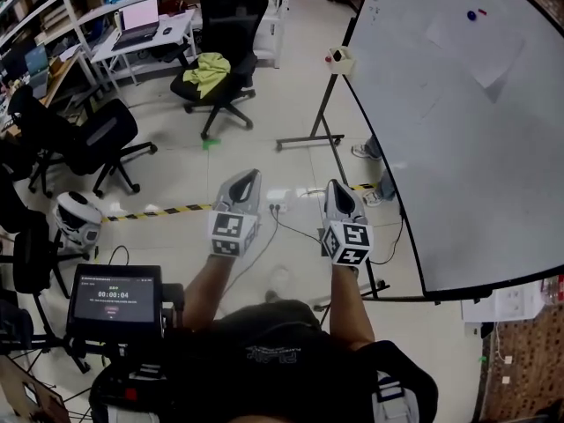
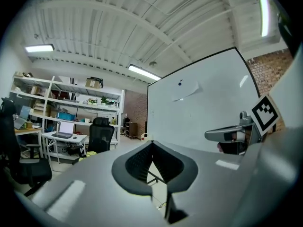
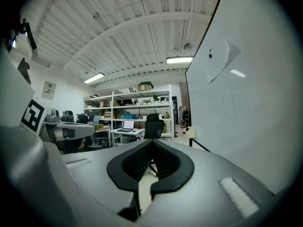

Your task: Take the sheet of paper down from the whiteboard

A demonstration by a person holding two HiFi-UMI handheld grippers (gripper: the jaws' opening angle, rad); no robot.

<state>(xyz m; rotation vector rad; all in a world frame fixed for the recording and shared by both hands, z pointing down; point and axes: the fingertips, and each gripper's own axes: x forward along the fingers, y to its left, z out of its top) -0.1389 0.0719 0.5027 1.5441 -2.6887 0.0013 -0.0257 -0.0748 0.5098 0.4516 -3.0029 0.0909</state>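
head view: your left gripper [image 1: 250, 174] and right gripper [image 1: 334, 186] are pressed together, empty, well apart from the sheet of paper [image 1: 464, 49] on the whiteboard [image 1: 458, 166]; small box [image 1: 341, 59] beside it, contents unclear.

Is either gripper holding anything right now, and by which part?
Nothing is held. Left gripper and right gripper both have jaws shut, empty; the sheet of paper hangs on the whiteboard.

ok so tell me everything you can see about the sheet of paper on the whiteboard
The sheet of paper is plain white, blank as far as shows, and hangs tilted high on the whiteboard. A small dark blue magnet pins it near one edge. One corner seems to lift off the board, casting a shadow. Nothing else touches it.
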